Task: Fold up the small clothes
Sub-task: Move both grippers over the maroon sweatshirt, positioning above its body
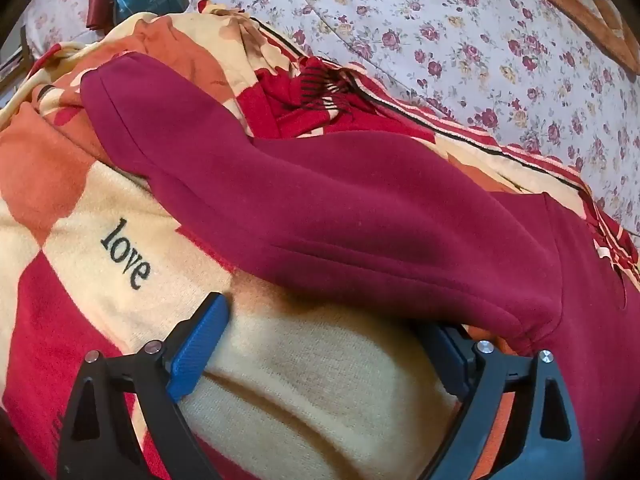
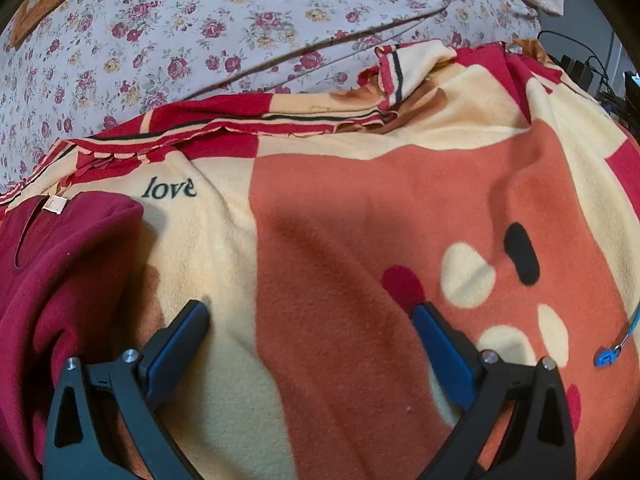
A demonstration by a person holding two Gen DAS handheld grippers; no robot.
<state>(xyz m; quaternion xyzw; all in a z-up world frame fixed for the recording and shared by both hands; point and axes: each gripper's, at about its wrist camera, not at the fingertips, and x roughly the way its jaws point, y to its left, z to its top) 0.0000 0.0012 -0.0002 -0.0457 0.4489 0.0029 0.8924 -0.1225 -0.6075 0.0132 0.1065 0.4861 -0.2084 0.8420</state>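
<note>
Both tongs, left (image 1: 328, 340) and right (image 2: 312, 336), gaped empty; sweater (image 1: 340, 208) sleeve likely to slide off lumpy blanket (image 2: 340, 220).

One maroon garment (image 1: 340, 208); one patterned blanket (image 2: 360, 220); one floral sheet (image 2: 200, 20); two grippers.

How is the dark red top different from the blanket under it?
The dark red top is one plain colour; the blanket has cream, orange and red patches. The blanket carries the word "love"; the top shows no writing. The top lies on the blanket, which spreads much wider. Both look soft and fuzzy.
</note>
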